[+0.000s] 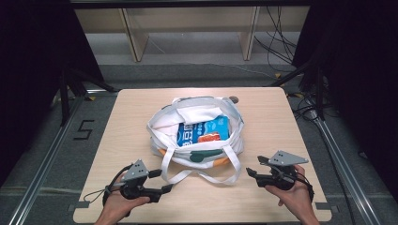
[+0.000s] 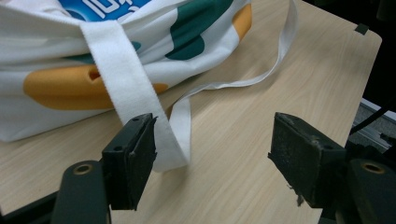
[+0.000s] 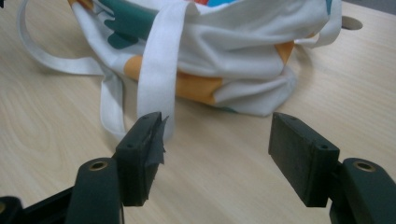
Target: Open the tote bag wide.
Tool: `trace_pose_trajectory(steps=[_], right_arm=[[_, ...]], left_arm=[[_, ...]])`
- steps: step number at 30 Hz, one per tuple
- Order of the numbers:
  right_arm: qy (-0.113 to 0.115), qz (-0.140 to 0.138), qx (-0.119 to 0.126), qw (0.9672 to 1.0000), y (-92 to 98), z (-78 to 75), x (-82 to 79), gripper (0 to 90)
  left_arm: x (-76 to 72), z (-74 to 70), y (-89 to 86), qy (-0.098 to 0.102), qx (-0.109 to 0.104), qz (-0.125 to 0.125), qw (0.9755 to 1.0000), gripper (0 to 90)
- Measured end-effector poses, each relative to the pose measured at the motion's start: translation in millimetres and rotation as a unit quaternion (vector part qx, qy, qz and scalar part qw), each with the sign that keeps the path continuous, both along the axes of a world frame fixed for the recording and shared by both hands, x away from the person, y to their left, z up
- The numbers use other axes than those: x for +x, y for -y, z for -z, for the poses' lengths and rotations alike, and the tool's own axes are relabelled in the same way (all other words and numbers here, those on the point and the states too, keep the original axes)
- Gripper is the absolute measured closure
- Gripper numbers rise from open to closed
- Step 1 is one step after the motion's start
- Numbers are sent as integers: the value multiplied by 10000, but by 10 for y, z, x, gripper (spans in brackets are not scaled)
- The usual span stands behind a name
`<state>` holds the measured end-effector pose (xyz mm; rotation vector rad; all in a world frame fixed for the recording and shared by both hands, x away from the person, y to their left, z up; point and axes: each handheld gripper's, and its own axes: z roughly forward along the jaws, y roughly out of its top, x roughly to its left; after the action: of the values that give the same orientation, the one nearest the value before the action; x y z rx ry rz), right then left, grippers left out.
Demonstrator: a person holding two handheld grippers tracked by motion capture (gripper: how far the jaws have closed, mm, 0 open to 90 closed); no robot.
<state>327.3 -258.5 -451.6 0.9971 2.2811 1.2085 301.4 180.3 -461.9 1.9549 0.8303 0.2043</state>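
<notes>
White cotton strap of tote bag, lying loose on tabletop just ahead of left gripper, jaws spread, nothing pinched. Same for right gripper: spread wide and empty, strap beside one pad, probably lined up for lifting both sides evenly.

A light wooden table carries a white tote bag.
</notes>
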Motion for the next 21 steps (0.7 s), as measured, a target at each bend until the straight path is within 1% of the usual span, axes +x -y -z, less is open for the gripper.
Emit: trace_pose_trajectory(steps=[1,2,3,4,5,6,7,8,9,10,11,12,13,14,15,16,17,18,19,20,21], right_arm=[[-15,16,-3,10000,5,18,-16,365],[-144,65,102,9998,-3,34,-48,365],[-39,19,-1,10000,22,47,-43,365],[-79,51,33,10000,20,62,-65,364],[-85,22,59,9999,28,79,-70,364],[-142,28,71,9999,31,88,-89,363],[-184,73,89,9998,23,102,-117,362],[-112,-26,45,9999,44,106,-105,362],[-129,58,40,9999,39,111,-132,360],[-204,101,70,9997,36,113,-166,359],[-260,81,81,9996,37,117,-178,358],[-194,96,90,9997,44,128,-190,358],[-193,68,92,9997,46,141,-202,356],[-313,93,116,9994,44,150,-230,354],[-162,16,21,9999,60,165,-225,351],[-127,13,-6,9999,57,183,-240,342],[-381,88,45,9992,39,189,-289,329],[-204,-1,-81,9998,57,212,-286,321],[-224,-1,-64,9997,48,227,-299,312],[-325,74,-63,9994,39,232,-328,296],[-288,35,-138,9995,47,246,-331,275]], left_arm=[[-4,9,-12,40,-20,-42,10000,303],[-10,17,-29,11,-7,-57,10000,303],[-18,30,-30,-8,-63,-71,10000,303],[-29,42,-34,-7,-49,-79,10000,302],[-39,55,-39,-10,-23,-68,10000,302],[-48,74,-42,-17,-14,-52,10000,302],[-51,86,-42,57,23,-60,10000,302],[-61,104,-42,-16,17,-70,10000,300],[-67,120,-42,43,61,-78,9999,300],[-64,126,-53,73,157,-30,9998,296],[-74,145,-47,51,120,-34,9999,294],[-85,175,-38,26,62,-89,9999,291],[-98,179,-38,13,140,-85,9999,288],[-108,195,-31,12,150,-97,9998,279],[-116,211,-28,35,170,-72,9998,275],[-126,233,-13,20,89,-61,9999,274],[-138,246,-7,8,207,-8,9998,267],[-150,252,6,-30,189,9,9998,253],[-163,272,25,39,146,-45,9999,245],[-161,276,28,6,200,45,9998,236],[-168,279,33,-15,268,66,9996,226]])
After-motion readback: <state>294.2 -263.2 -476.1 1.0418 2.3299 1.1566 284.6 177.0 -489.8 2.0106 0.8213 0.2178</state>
